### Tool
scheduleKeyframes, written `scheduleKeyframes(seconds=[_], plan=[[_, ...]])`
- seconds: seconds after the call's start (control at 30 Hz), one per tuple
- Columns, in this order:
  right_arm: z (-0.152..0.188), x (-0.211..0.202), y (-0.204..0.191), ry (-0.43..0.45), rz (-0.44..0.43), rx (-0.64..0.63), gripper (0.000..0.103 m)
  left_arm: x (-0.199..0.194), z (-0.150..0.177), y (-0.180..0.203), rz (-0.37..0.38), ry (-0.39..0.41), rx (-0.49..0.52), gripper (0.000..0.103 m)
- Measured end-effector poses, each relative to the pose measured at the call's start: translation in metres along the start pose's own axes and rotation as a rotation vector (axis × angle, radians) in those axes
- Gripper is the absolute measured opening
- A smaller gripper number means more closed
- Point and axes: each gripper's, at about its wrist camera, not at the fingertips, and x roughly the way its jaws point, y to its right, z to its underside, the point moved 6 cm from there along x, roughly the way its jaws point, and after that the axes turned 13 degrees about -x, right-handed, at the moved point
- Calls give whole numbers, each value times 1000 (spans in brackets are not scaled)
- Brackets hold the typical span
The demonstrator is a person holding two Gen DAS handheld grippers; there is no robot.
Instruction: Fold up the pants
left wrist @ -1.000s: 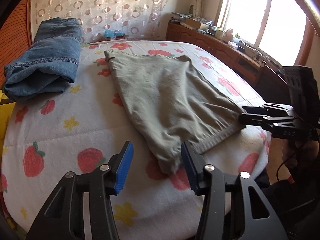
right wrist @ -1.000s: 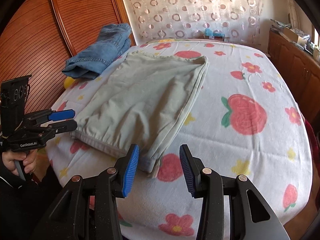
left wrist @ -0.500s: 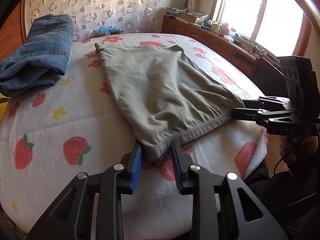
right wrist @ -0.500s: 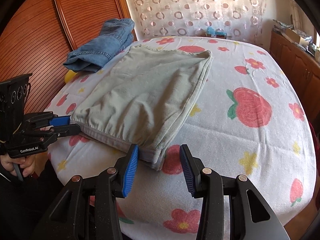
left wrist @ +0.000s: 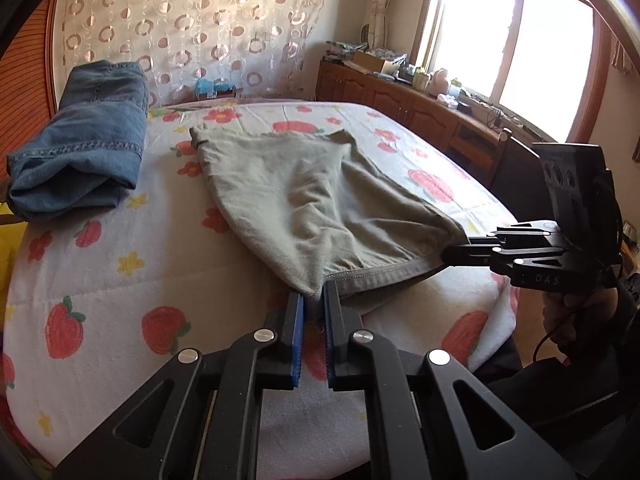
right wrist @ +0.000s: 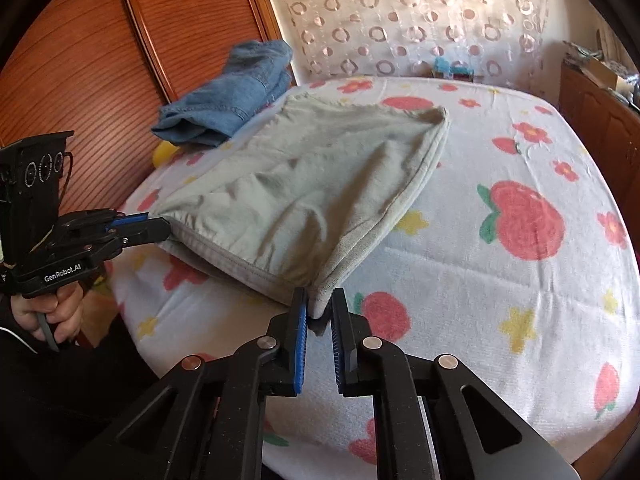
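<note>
Left wrist view. The left gripper (left wrist: 313,304) has its blue pads pinched on a corner of the pants (left wrist: 304,196); the cloth edge between the fingers hides the tips, so the contact line is not visible. The right gripper (left wrist: 454,254) enters from the right, its fingers pressed together on the other near corner; its tips are buried under the waistband seam. The hand under it is in shadow and hard to make out. The lower frame is filled by gripper linkage, cutting off the near edge of the bed (left wrist: 120,320). The window (left wrist: 500,40) is blown out, with no detail through it.

The pants are olive-grey and already folded into a broad panel. The near end is lifted and stretched between the two grippers, sagging in the middle, while the far end lies on the strawberry-print bed. Folded jeans (left wrist: 84,144) sit on the left, apart from the pants.

Right wrist view. The right gripper (right wrist: 320,312) is clamped on the corner hem. The left gripper (right wrist: 156,230) is at far left, closed on the opposite corner, one blue pad showing. The pants (right wrist: 304,192) look paler here; the layered edges are visible along the right side. The underside of the lifted end is in shadow. The jeans (right wrist: 232,96) are partly hidden behind the pants. A yellow object beneath them is too cut off to identify.
</note>
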Motion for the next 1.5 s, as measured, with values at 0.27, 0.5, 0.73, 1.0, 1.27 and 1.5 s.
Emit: scheduleKeyframes(seconds=[0.27, 0.5, 0.73, 1.0, 1.27, 1.5], plan=[[-18, -35, 4, 94, 2, -9, 11, -27, -23, 13, 37, 75, 19, 10], [-30, -65, 3, 167, 14, -31, 10, -50, -39, 24, 67, 133, 31, 10], [-35, -88, -1, 217, 30, -55, 10, -69, -50, 33, 94, 182, 51, 10], [-40, -85, 12, 254, 11, -37, 10, -59, -60, 31, 64, 194, 69, 10], [-59, -47, 32, 224, 42, -12, 10, -31, -79, 22, 32, 189, 51, 10], [-82, -34, 28, 218, 117, -58, 10, -18, -97, 18, 4, 195, 54, 10]])
